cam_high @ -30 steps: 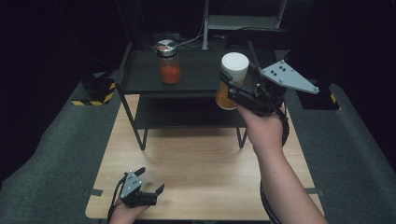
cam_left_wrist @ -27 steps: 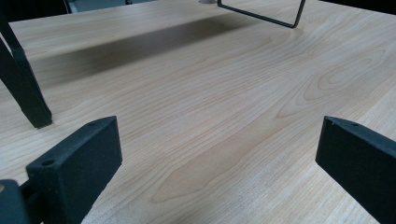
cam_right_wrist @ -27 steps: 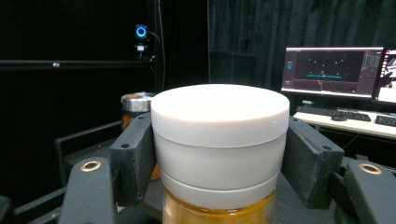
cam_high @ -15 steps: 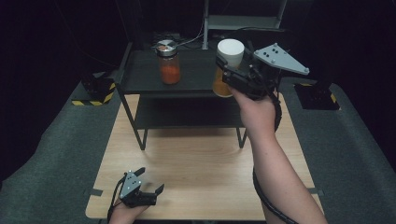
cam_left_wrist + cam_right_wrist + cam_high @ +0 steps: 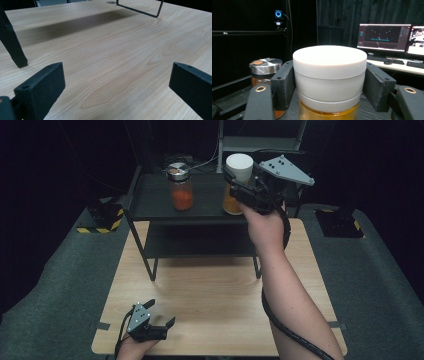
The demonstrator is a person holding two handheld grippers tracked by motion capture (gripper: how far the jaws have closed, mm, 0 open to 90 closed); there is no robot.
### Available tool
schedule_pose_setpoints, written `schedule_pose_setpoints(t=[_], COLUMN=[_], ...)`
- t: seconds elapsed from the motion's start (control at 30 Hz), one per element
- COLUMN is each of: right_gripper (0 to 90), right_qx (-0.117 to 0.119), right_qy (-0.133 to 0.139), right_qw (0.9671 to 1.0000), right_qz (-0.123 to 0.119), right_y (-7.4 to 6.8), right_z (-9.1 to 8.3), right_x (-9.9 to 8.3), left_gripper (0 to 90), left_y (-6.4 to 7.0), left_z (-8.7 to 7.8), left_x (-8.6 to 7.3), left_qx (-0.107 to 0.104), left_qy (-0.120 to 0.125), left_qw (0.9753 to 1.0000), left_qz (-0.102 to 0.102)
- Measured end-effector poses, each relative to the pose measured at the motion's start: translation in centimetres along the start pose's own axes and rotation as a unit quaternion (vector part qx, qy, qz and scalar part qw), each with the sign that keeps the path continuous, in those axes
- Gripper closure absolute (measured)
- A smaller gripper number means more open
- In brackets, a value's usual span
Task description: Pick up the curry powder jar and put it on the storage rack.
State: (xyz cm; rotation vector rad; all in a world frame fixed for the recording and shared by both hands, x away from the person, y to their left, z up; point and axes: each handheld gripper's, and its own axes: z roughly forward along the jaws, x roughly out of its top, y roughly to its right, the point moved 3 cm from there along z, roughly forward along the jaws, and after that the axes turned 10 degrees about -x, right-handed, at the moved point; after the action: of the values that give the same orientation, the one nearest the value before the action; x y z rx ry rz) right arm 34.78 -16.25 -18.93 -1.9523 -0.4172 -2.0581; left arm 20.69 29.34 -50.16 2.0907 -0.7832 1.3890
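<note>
On the top shelf of the black rack [image 5: 150, 200], right end, sits the white-lidded jar [image 5: 237, 184] with amber contents. The right gripper [image 5: 239, 187] has it by the lid: in the right gripper view both black jaws press flat against the sides of the white lid [image 5: 329, 75], so it's clamped on the jar. Jar is upright. Whether its base is actually down on the shelf or a hair above it, I can't tell; the hand and gripper body block the bottom edge in the high view.

Second jar [image 5: 180, 186], metal lid, orange-red contents, stands on the same shelf to the left, clearly apart from the held one. In the right gripper view it shows just past the left jaw [image 5: 265, 72].

Left gripper [image 5: 156, 320] is down at the near edge of the wooden table [image 5: 210, 290], jaws spread wide, nothing between them; its own view just shows bare wood grain and a rack leg [image 5: 12, 50]. Idle.

Progress, my read: the job looks like putting the white-lidded jar on the top shelf next to the other one. Jar is at shelf position, so the carry is basically done. Left to do: confirm it's seated, let the jaws go, back the right hand straight out without tipping the jar or clipping its neighbour. Lower shelf looks bare.
</note>
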Motion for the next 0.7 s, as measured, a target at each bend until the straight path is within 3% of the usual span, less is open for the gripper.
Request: schedule_pose_setpoints(t=[0.7], right_gripper=[33.4], right_qx=[-0.006], right_qy=[-0.004], right_qw=[0.9999], right_qz=[0.012], right_y=[0.4], right_z=[2.5], right_x=[-0.8], left_gripper=[0.6], left_y=[-0.2], left_z=[-0.1], left_x=[-0.2], left_qx=[-0.004], left_qy=[0.006], left_qw=[0.9999], left_qz=[-0.007])
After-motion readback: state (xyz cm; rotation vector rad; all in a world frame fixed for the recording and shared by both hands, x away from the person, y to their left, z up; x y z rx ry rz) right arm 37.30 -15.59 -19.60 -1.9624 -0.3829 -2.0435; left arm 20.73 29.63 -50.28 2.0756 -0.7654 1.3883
